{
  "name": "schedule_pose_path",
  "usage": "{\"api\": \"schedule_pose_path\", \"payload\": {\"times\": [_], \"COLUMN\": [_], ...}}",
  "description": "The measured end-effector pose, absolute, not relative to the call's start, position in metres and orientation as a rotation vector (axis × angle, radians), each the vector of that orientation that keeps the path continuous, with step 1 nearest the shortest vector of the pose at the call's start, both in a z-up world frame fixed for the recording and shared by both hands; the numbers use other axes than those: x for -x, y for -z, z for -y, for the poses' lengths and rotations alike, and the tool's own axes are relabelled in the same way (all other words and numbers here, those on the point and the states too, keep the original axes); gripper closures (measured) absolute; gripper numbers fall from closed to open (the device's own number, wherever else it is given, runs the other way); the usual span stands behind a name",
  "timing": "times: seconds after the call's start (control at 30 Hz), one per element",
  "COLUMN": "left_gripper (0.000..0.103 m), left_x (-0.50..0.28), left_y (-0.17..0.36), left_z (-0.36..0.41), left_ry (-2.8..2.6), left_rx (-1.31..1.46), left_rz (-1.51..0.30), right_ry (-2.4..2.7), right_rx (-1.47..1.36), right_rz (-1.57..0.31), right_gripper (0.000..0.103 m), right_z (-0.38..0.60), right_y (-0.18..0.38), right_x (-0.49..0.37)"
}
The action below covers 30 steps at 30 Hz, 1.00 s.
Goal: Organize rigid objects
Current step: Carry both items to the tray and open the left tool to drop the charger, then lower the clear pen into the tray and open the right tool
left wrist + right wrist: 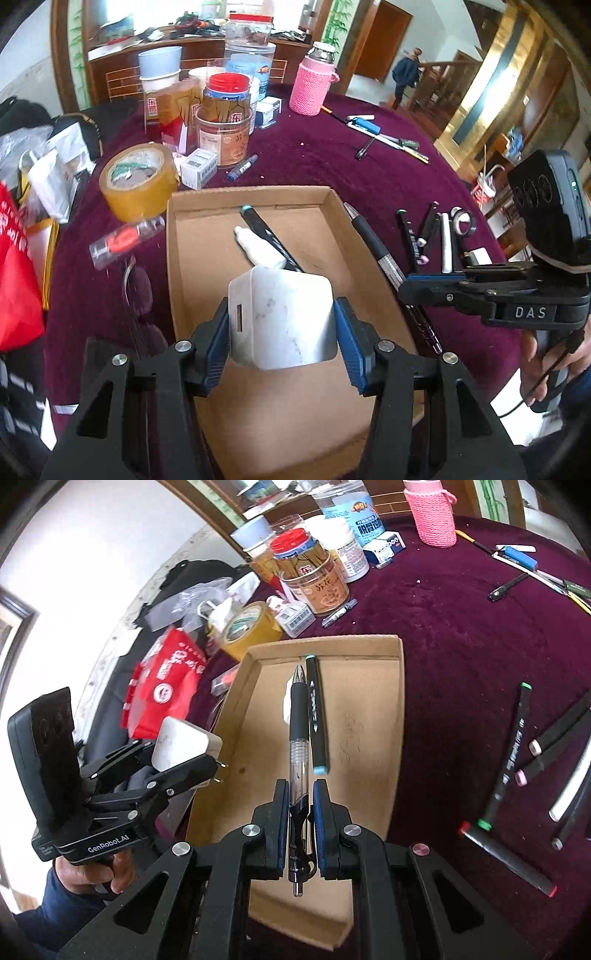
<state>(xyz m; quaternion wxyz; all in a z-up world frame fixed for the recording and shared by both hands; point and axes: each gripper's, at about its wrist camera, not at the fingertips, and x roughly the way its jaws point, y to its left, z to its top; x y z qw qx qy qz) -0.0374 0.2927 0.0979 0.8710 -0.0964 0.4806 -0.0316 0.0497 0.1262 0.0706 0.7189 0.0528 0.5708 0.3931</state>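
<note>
In the left wrist view, our left tongs (282,325) stand about half open, their blue pads pressed on the two sides of a white charger block (282,314). It hangs over the near part of the cardboard tray (328,201), where a black marker (273,236) and a small white tube (258,249) already lie. If we let go from here, we judge the block could land on the marker and tube and tip against the tray wall.

In the right wrist view, our right tongs (300,823) are squeezed tight on a black pen (298,753), which points forward over the tray beside the marker. The grip sits near the pen's rear end, so we think the long front could swing or slide. More markers (511,753) wait on the worktop (443,627) to the right. Both loads are over one tray, so we risk knocking the tongs together.
</note>
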Motion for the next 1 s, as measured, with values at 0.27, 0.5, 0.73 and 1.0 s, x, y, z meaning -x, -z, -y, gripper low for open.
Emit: {"api": "schedule_pose_path", "payload": {"times": [0.27, 0.5, 0.73, 1.0], "left_gripper": [0.055, 0.055, 0.055, 0.055], "left_x": [-0.003, -0.018, -0.018, -0.001], "left_y": [-0.081, -0.061, -0.056, -0.059], "left_z": [-0.325, -0.33, -0.338, -0.336], "left_ry": [0.117, 0.152, 0.159, 0.162], "left_rx": [0.233, 0.251, 0.279, 0.288], "left_rz": [-1.034, -1.078, -1.078, -1.081], "right_ry": [-0.788, -0.716, -0.724, -0.72], "right_rx": [-0.102, -0.065, 0.008, 0.026], "right_rz": [-1.281, -1.291, -1.327, -1.32], "right_gripper": [0.092, 0.092, 0.092, 0.085], "right_z": [-0.157, -0.166, -0.186, -0.183], "right_y": [-0.057, -0.044, -0.023, -0.023], "right_x": [-0.067, -0.082, -0.082, -0.074]}}
